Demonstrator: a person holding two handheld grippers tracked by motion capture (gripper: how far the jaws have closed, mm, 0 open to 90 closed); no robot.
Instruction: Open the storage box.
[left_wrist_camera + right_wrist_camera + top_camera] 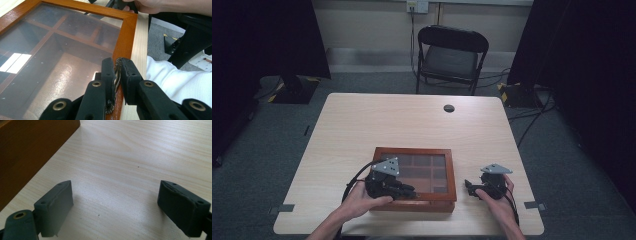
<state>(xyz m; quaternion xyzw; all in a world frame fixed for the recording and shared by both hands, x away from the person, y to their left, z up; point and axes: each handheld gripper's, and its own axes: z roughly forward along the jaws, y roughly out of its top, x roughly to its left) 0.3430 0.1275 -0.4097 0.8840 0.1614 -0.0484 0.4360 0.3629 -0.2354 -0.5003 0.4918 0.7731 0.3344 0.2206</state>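
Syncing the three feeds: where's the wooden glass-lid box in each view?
High view: wooden box at the near middle of the table, left gripper at its front edge.
Left gripper view: the lid spans the left and centre; jaws shut on a small metal latch on its frame.
Right gripper view: its brown side wall, upper left.
Shared landmark: the light wood table.

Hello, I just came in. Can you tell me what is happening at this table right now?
A person sits at a wooden table holding tongs in each hand. The left tongs are shut on the small metal latch at the front edge of a wooden box with a glass lid, which is closed. Inside, empty-looking compartments show through the glass. The right tongs are open and hold nothing, low over the bare table just right of the box.
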